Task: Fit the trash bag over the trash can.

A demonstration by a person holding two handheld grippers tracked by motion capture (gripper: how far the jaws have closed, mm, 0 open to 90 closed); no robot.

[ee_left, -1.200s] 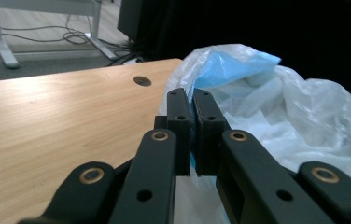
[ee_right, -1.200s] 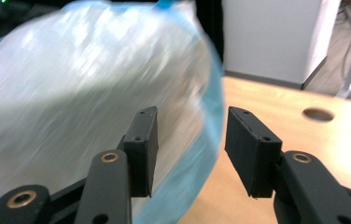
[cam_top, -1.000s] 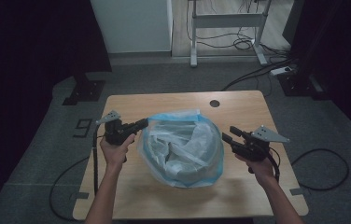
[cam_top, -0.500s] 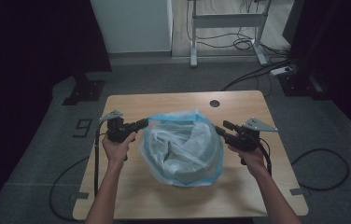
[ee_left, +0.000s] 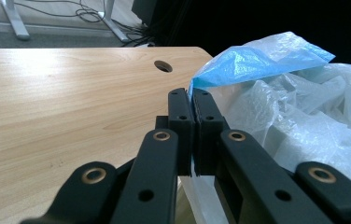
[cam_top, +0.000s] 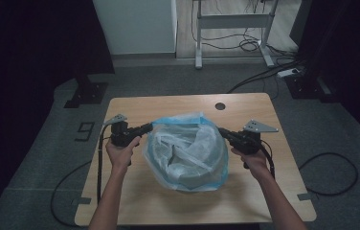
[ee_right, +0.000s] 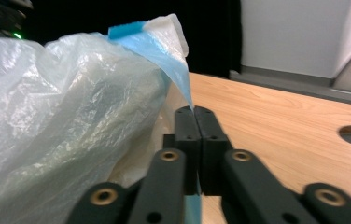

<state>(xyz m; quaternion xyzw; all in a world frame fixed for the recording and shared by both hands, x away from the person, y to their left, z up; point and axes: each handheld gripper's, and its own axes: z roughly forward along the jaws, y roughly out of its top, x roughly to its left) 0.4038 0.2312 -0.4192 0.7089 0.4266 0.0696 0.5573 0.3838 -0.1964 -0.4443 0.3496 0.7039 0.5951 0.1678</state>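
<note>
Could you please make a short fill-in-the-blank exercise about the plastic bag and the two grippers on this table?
1. The left gripper is shut on the bag's ____ edge.
2. The right gripper pinches the rim of the plastic bag from the ____ side.
3. The bag rests on a ____ table.
4. A round ____ shows in the tabletop beyond the bag.

Missing words: blue; opposite; wooden; hole

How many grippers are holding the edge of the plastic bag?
2. The left gripper pinches the plastic bag rim on its left side; the right gripper pinches the rim on its right side.
</note>
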